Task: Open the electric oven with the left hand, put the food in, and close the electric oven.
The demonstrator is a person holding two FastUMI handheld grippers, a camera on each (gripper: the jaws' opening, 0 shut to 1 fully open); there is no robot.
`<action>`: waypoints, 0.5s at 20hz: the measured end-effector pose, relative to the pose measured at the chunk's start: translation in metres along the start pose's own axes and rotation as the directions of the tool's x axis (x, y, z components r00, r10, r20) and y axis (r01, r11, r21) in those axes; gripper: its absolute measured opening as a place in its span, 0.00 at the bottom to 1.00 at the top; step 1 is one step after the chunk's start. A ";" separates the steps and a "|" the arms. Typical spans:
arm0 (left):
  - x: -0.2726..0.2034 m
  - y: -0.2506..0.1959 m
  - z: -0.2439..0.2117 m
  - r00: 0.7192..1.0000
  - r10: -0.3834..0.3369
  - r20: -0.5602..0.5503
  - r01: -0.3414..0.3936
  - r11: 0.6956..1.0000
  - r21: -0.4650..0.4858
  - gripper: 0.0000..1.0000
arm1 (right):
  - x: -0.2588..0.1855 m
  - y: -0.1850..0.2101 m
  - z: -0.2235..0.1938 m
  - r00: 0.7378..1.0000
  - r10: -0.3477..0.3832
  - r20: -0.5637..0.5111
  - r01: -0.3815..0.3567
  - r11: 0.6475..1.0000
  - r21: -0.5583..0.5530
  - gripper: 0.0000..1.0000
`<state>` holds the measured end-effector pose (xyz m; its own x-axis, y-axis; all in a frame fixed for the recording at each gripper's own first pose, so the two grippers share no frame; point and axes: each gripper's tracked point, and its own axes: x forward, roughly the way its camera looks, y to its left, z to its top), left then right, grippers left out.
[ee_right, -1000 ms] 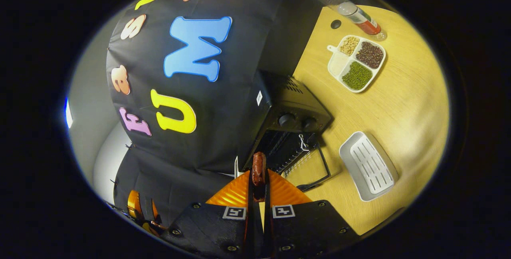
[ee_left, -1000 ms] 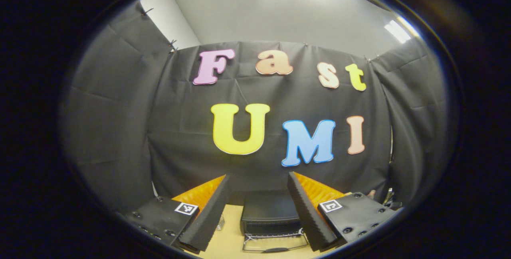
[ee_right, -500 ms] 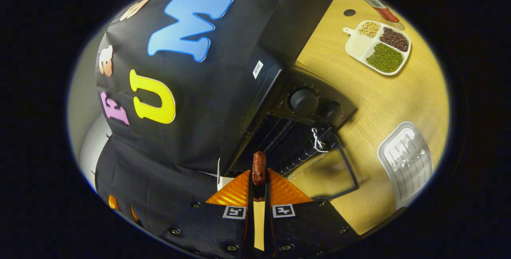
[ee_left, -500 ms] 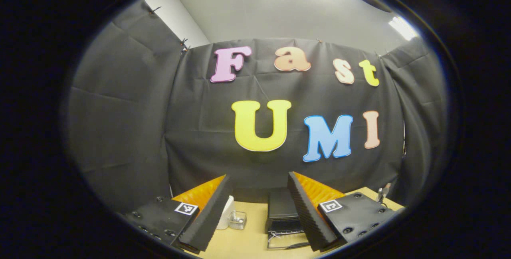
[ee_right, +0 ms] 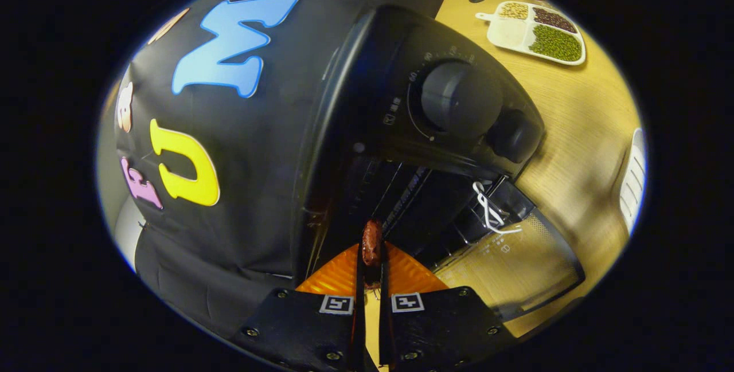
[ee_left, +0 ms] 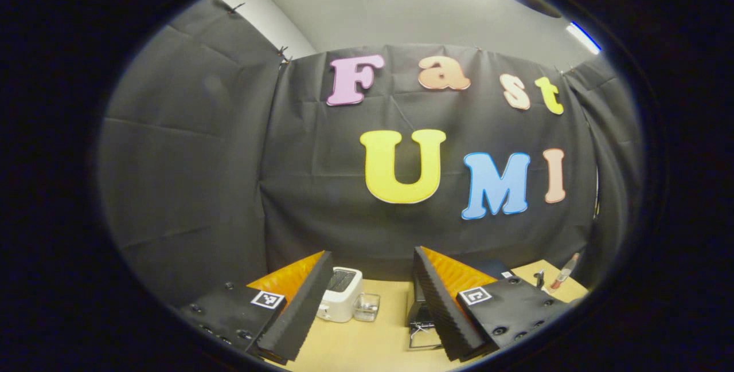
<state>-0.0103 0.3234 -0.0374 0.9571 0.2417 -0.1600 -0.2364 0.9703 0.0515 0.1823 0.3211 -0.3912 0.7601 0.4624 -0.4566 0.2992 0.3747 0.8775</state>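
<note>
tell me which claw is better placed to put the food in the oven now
Right. The right claw is shut on the sausage, right at the oven with its door down. The left claw is open, empty and farther back.

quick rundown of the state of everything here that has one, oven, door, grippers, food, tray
black electric oven: open, dark cavity exposed
glass oven door: folded down flat
dark red sausage: clamped between the fingers, at the oven mouth, not yet inside
right gripper: shut on the sausage
left gripper: open, holding nothing
white divided tray: on the table, beans in three compartments, one empty
white toaster: standing on the table, slots up
</note>
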 end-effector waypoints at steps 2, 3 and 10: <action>0.003 0.011 -0.007 1.000 0.016 -0.009 -0.016 1.000 0.004 0.94 | 0.015 0.003 -0.001 1.000 -0.003 0.023 0.003 1.000 0.002 0.10; 0.004 0.015 -0.008 1.000 0.021 -0.009 -0.021 1.000 0.005 0.92 | 0.019 0.004 0.000 0.999 -0.007 0.039 0.008 1.000 -0.016 0.10; 0.017 0.020 -0.010 1.000 0.011 -0.013 -0.011 1.000 -0.003 0.95 | 0.026 -0.022 0.002 0.975 -0.209 0.073 0.218 0.965 -0.145 0.24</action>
<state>0.0000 0.3468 -0.0489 0.9523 0.2521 -0.1721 -0.2471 0.9677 0.0503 0.1967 0.3231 -0.4222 0.7207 0.3141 -0.6180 0.3707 0.5788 0.7264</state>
